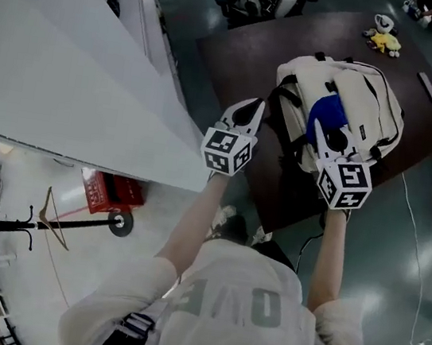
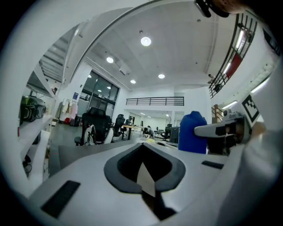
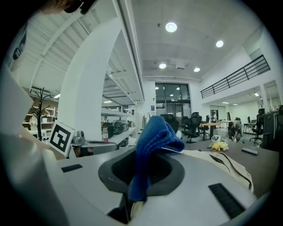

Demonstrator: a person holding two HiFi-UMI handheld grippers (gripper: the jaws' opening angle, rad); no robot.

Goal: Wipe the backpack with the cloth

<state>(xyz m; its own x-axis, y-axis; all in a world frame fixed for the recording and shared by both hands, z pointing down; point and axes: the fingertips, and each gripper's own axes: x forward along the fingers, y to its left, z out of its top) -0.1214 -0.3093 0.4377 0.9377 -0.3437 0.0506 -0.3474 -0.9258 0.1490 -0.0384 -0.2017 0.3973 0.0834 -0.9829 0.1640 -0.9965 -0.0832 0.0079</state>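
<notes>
Backpack of cream fabric with black straps (image 1: 368, 98), one only, lies on the dark brown table (image 1: 241, 59) near its close edge. The right gripper (image 1: 317, 131) hangs over it, jaws pressed together on the single blue knitted cloth (image 3: 152, 137), which bunches up above the jaw tips. The left gripper (image 1: 256, 106) sits just left of the straps, jaws closed on nothing. Farther along the table lie one yellow plush toy (image 1: 386, 43) and one dark flat bar (image 1: 428, 85). One red crate (image 1: 110, 190) stands on the floor.
</notes>
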